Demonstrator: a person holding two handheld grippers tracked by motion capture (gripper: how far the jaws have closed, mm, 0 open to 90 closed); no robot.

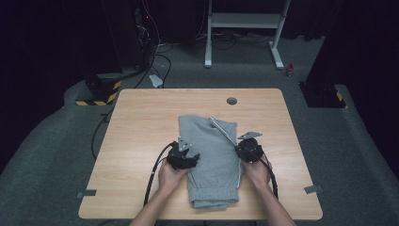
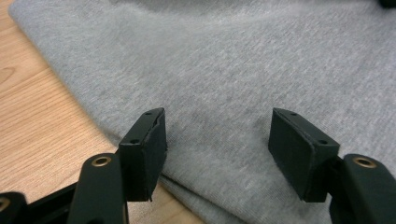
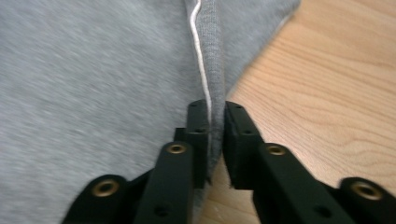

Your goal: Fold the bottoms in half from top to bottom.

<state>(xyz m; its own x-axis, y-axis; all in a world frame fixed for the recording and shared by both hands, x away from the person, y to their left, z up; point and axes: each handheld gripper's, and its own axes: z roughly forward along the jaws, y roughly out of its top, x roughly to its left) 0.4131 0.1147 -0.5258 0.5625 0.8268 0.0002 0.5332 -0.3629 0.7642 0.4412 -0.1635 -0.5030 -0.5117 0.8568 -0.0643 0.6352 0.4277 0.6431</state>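
A folded grey sweatshirt point(image 1: 214, 157) lies in the middle of the wooden table point(image 1: 141, 122), its ribbed hem toward the near edge. My left gripper point(image 1: 188, 157) rests at the garment's left edge with its jaws wide apart over the grey fabric point(image 2: 224, 84), gripping nothing. My right gripper point(image 1: 245, 149) is at the garment's right edge, shut on a raised fold of the cloth point(image 3: 212, 70) that has a white seam line running along it. Both of the person's hands hold the grippers from the near side.
A round grommet hole point(image 1: 231, 100) sits near the table's far edge. Bare wood point(image 3: 327, 93) lies to both sides of the garment. Beyond the table are a white desk frame point(image 1: 244, 28) and cables on the grey floor.
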